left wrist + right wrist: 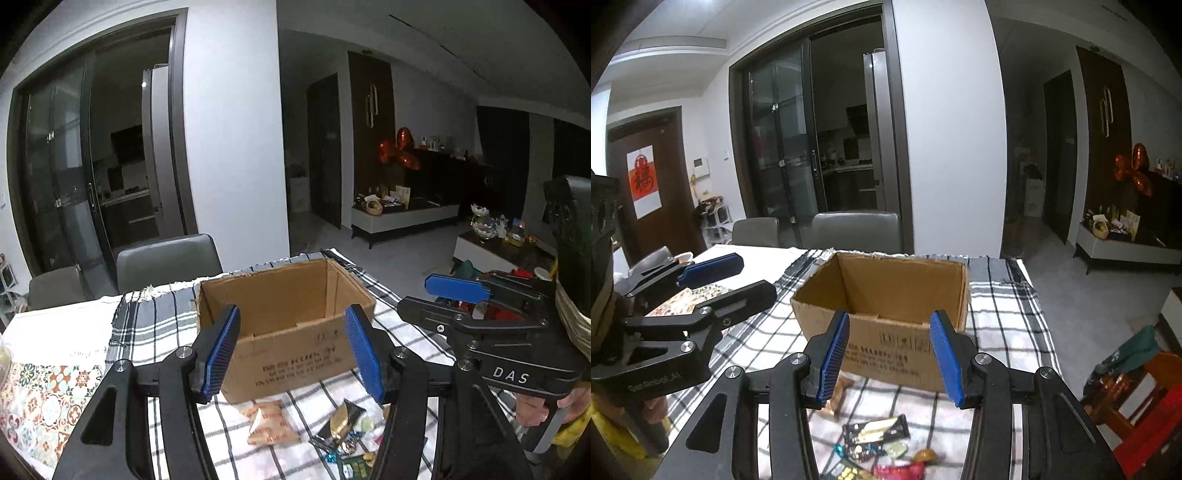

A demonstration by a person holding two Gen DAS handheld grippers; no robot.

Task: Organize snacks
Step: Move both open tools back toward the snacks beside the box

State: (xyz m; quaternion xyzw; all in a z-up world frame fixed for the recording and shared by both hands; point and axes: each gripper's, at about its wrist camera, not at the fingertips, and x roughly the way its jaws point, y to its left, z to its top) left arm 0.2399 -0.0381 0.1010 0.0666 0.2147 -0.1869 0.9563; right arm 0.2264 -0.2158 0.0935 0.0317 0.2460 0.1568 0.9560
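An open cardboard box [295, 332] [886, 295] stands on the checked cloth [155, 325] [1004, 314]. No snack shows in the part of its inside that I can see. Loose snacks lie in front of it: a tan packet [269, 424] [838, 395], a black and gold packet [341, 421] [877, 430], a red packet [899, 470] and small wrapped candies [351, 445] [864, 452]. My left gripper [291, 354] [757, 277] hovers open above them, facing the box. Beside it, my right gripper [890, 358] [413, 293] is open too, with nothing between its blue pads [834, 358].
Two grey chairs [170, 258] [857, 229] stand at the table's far side. A patterned mat [44, 398] and a white cloth [59, 325] cover the table's left part. The table edge drops to the floor at right, near a wooden chair with clutter [1137, 380].
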